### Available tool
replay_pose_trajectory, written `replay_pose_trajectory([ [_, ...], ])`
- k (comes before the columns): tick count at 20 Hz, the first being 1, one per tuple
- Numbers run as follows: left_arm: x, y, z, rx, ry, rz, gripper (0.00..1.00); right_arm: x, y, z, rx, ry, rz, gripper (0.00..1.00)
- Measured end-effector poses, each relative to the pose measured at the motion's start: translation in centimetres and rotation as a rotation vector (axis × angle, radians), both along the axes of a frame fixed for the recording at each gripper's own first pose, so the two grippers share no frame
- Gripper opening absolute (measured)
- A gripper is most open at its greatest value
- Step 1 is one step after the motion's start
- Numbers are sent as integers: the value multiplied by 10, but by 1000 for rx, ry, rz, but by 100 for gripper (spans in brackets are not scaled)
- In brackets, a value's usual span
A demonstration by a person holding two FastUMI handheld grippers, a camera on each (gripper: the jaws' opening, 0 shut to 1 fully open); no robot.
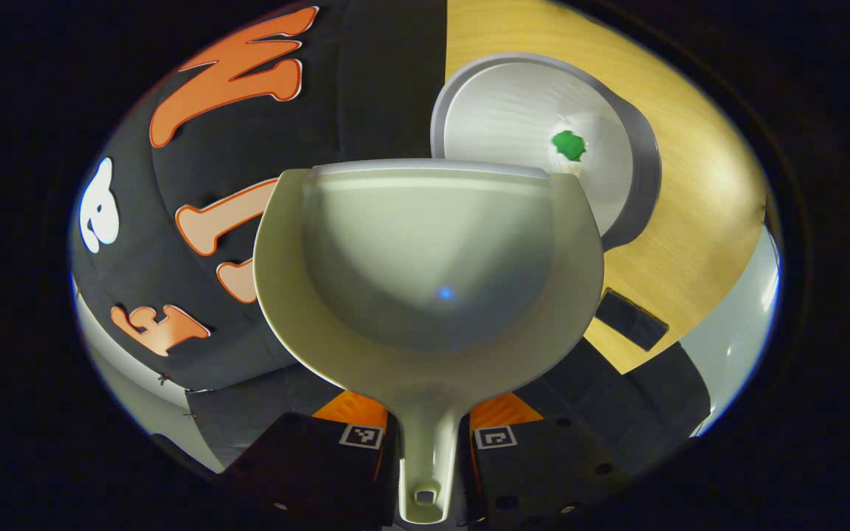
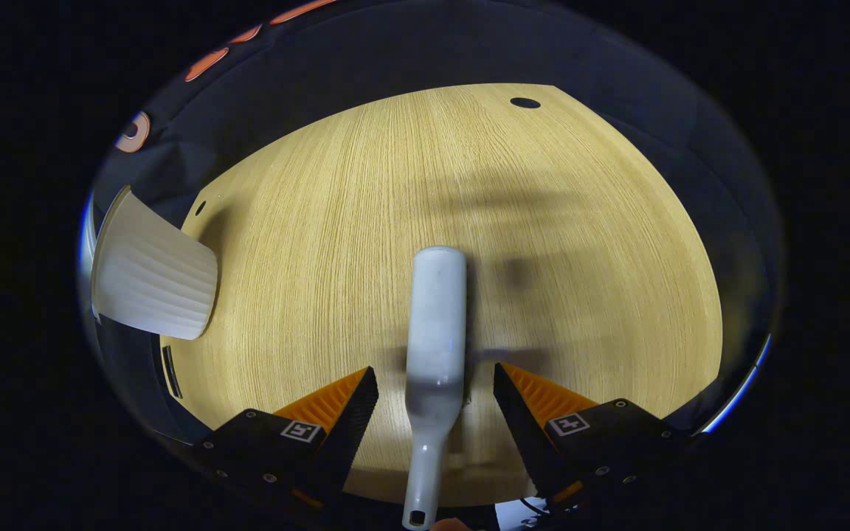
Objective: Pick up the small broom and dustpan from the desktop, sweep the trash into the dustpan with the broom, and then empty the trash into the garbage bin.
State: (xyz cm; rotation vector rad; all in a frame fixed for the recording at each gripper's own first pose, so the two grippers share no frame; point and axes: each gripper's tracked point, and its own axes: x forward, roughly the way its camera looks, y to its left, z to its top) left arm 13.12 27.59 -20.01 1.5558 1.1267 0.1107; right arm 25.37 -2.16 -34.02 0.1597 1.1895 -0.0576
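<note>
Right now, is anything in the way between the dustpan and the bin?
Nothing visible. The dustpan, shut in the left gripper, has its front edge right at the open bin, where a green scrap already lies.

Both views look steeply down on the table [image 2: 543,243], sharing the bin [image 1: 543,125].

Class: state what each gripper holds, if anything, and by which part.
Left gripper clamps the dustpan by its handle. Right gripper stands open around the broom, not pressing it.

Wooden desktop [image 2: 410,184] bearing white bin [image 2: 152,284]
</note>
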Motion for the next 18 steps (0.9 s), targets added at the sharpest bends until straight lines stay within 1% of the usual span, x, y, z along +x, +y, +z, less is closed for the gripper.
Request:
replay_pose_trajectory([
  [2,-10,-1,-16,-129,-44,84,30,1,0,1,2,-8,6,96],
  [5,-19,-24,-29,-357,-184,206,30,2,-1,7,7,-27,9,95],
  [9,-13,-94,-50,-721,-294,310,30,9,0,10,7,-52,13,95],
  [10,-8,-118,-55,-817,-310,317,30,10,-1,13,1,-55,20,95],
  [11,-5,-141,-60,-904,-308,324,30,10,0,12,-5,-52,30,95],
  [13,0,-197,-69,-1060,-285,313,30,10,0,11,-16,-46,51,96],
  [15,-1,-256,-78,-1179,-238,299,31,9,2,11,-19,-45,62,95],
  [17,-5,-303,-94,-1288,-178,311,31,9,2,10,-20,-46,70,95],
  [18,-9,-322,-103,-1337,-146,336,31,10,2,12,-23,-50,72,95],
])
